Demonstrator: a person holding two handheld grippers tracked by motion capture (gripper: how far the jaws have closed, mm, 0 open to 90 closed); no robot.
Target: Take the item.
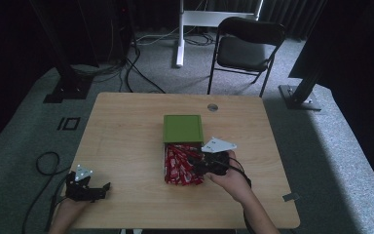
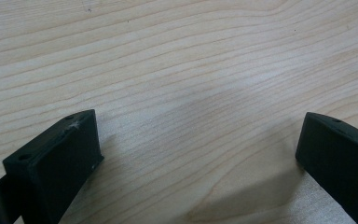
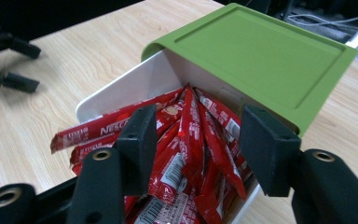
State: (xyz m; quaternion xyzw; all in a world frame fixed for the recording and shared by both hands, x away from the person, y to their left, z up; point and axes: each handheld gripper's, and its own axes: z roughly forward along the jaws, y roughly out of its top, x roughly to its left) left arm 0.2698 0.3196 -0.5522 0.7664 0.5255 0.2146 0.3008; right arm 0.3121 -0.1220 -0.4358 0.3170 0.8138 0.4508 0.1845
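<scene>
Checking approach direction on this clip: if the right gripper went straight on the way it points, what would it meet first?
Most likely the red sachets heaped in the white box. The right gripper has them between its half-open jaws; contact unclear.

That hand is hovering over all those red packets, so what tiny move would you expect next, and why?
Probably a slight dip, then a squeeze. The right gripper sits over the white box with its green sliding lid pushed back, and its black fingers straddle the red stick sachets without clearly pinching one. The left gripper rests open on the wooden table.
</scene>
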